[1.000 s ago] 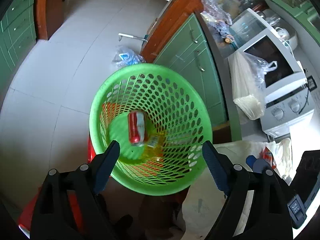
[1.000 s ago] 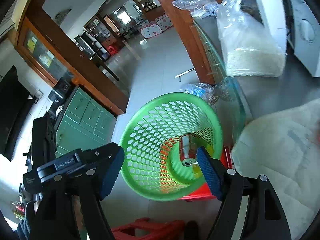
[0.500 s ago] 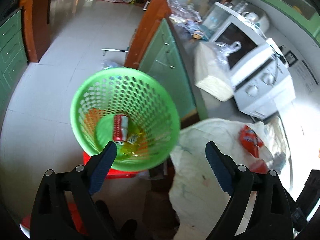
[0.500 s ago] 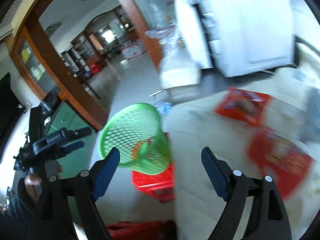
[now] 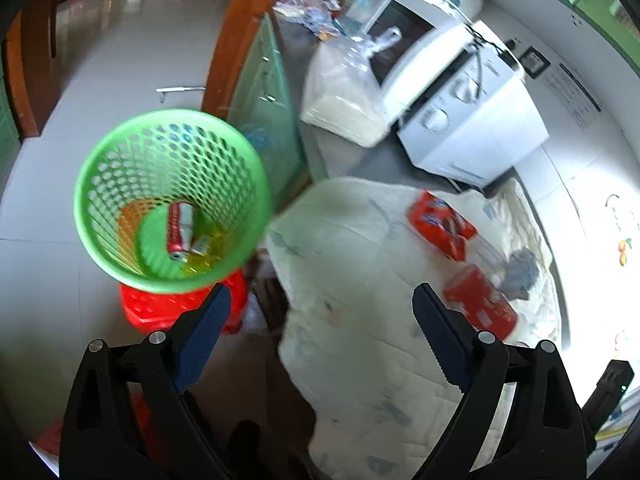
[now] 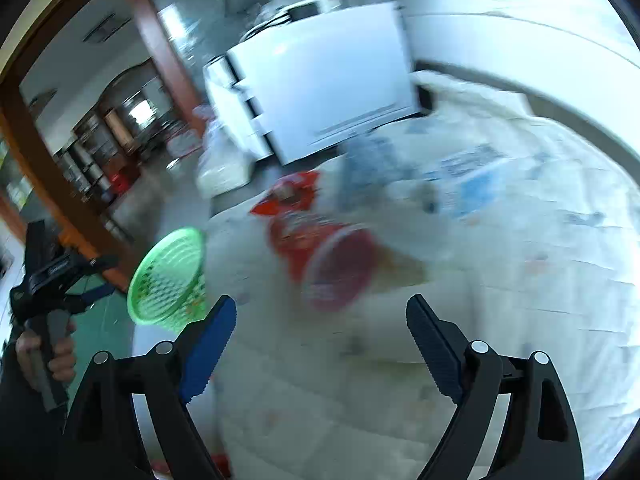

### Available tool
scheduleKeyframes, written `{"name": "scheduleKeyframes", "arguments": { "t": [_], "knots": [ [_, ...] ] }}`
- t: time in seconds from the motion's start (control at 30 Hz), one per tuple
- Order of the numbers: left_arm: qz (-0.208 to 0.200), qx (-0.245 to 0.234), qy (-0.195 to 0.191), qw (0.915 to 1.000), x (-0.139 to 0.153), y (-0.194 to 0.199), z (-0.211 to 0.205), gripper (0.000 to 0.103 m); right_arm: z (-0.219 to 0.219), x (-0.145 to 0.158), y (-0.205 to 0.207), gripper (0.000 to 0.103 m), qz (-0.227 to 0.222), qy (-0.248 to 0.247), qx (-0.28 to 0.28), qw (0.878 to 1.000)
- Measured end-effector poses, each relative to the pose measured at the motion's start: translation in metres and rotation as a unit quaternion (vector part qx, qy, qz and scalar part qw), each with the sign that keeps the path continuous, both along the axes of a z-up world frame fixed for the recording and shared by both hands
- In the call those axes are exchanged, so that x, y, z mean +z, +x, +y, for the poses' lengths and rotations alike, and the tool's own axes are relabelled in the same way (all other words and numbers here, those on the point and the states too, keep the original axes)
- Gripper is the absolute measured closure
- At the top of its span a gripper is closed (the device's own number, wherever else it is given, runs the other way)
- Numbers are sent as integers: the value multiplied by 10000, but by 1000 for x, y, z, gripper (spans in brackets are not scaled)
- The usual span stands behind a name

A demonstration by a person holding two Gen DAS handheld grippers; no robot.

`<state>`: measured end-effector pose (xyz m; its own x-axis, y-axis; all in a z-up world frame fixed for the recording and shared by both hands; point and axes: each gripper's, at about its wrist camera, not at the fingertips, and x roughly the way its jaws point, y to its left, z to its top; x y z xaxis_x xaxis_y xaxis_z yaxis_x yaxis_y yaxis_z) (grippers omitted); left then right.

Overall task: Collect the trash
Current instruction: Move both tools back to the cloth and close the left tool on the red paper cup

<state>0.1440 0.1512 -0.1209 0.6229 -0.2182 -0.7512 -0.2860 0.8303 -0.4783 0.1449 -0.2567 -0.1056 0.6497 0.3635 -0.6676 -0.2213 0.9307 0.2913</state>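
Note:
A green perforated basket (image 5: 120, 152) stands on a red stool (image 5: 160, 308) beside the table; it holds a red can (image 5: 176, 228) and a yellowish wrapper (image 5: 204, 246). The basket also shows in the right wrist view (image 6: 168, 276). On the white cloth (image 5: 360, 264) lie two red packets (image 5: 440, 222) (image 5: 480, 304). In the right wrist view, blurred red packets (image 6: 332, 264) (image 6: 288, 196) lie ahead of my open, empty right gripper (image 6: 320, 316). My left gripper (image 5: 320, 308) is open and empty above the cloth's left edge; it also shows in the right wrist view (image 6: 56, 276).
A white microwave (image 5: 460, 100) and a bag of white grains (image 5: 344, 92) stand at the back of the counter. Green cabinets (image 5: 264, 92) flank the tiled floor (image 5: 100, 60). Blue-printed wrappers (image 6: 468, 176) and grey trash (image 5: 520, 268) lie on the cloth.
Both grippers have swung right, away from the basket and over the cloth-covered table. The red packets have come into view ahead of each. Both stay open.

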Motion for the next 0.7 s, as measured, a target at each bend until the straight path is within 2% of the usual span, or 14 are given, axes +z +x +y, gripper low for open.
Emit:
{"name": "scheduleKeyframes", "arguments": {
  "t": [0.2, 0.43, 0.5, 0.63, 0.7],
  "knots": [
    [152, -339, -559, 9977, -1, 9, -51, 11, -40, -4, 0, 18, -18, -71, -364, 9993],
    [593, -667, -1125, 9896, -6, 33, -130, 11, -60, -6, -8, 18, -119, 14, -465, 9988],
    [755, -656, -1308, 9863, -9, 41, -148, 11, -64, -8, -11, 18, -131, 11, -456, 9989],
    [1190, -581, -1881, 9732, -23, 61, -179, 11, -71, -10, -13, 18, -140, 22, -456, 9989],
    [1323, -483, -2042, 9687, -30, 66, -190, 11, -74, -10, -14, 18, -172, 32, -457, 9988]
  ]
}}
